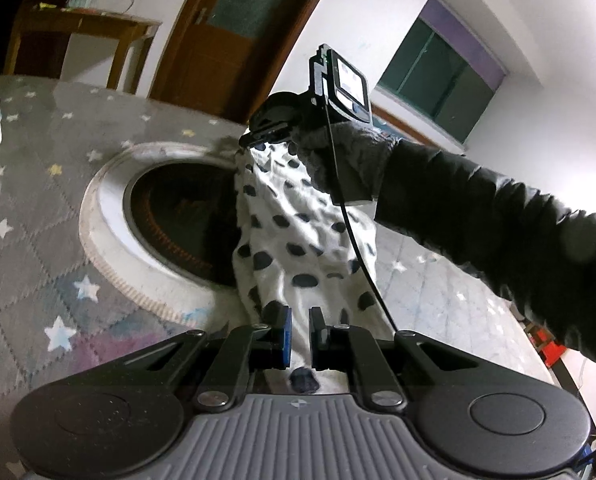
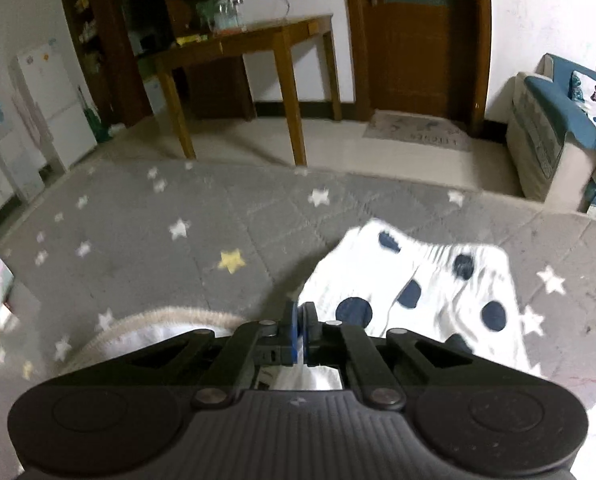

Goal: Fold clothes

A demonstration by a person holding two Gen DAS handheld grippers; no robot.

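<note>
Left wrist view shows the polka-dot garment point(image 1: 298, 240) stretched in the air between the two tools, its long axis running from the left gripper point(image 1: 300, 336) near the lens up and away to the right gripper point(image 1: 266, 134) at the far end. The left fingers point(image 1: 284, 332) stand a little apart with white dotted cloth filling the gap between them, so they look to be pinching an edge of the garment, though the contact itself is hard to make out. The right gripper, held by a gloved hand point(image 1: 338, 160), is clamped on the opposite end; in the right wrist view the right gripper point(image 2: 299, 334) has its blue pads pressed nearly together, with white fabric showing just behind them, and the rest of the polka-dot garment point(image 2: 430, 288) hangs off to the right over the grey star-patterned mat point(image 2: 218, 220). A round white basket point(image 1: 110, 248) sits on the mat below and to the left of the cloth.

Judging by this, the garment is raised clear and taut, and neither hand is the nearer one: each owns one end. The coming move likely turns on keeping that axis straight while lowering it flat onto the mat beside the basket.
</note>
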